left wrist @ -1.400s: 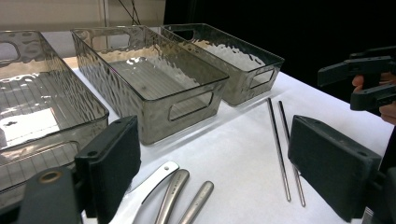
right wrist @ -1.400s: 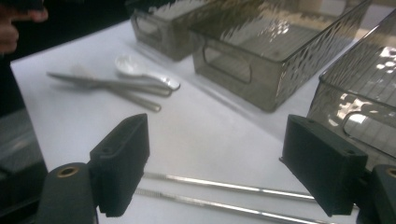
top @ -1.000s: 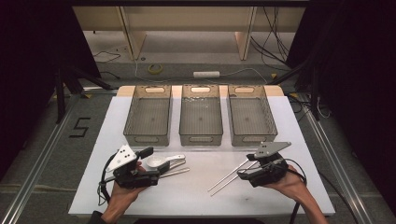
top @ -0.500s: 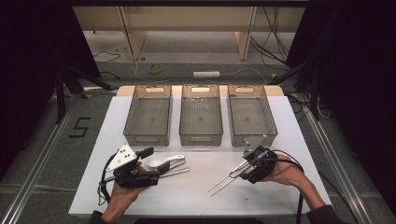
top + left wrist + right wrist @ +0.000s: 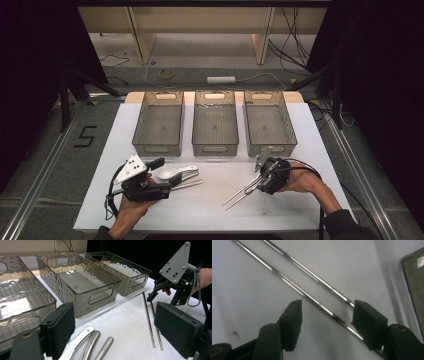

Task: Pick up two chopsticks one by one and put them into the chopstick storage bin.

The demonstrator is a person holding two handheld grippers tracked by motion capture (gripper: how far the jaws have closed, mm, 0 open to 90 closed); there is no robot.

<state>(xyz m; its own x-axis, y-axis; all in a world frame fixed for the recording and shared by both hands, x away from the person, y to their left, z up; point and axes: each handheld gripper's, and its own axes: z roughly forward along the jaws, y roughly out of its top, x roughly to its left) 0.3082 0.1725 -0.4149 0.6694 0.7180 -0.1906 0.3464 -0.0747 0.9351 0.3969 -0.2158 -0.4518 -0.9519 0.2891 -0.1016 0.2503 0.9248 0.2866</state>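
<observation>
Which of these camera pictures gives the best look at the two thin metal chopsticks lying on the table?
The right gripper view: the metal chopsticks run close and sharp between its open jaws, untouched. The left gripper view shows them farther off, whole, lying side by side on the white table. The high view shows them as small thin lines by the right gripper.

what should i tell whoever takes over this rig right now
Right gripper: open, lowered over the near ends of the two chopsticks; its jaws have just been closing, with the sticks between them, pads not yet pressing.
Left gripper: open, resting by the spoons, holding nothing.
Chopsticks lie side by side on the white mat, right of centre. Spoons lie left of centre.
The three bins at the back look empty, so nothing is sorted yet.
Left to do, probably: close on the chopsticks, lift them into a bin, then handle the spoons.
</observation>
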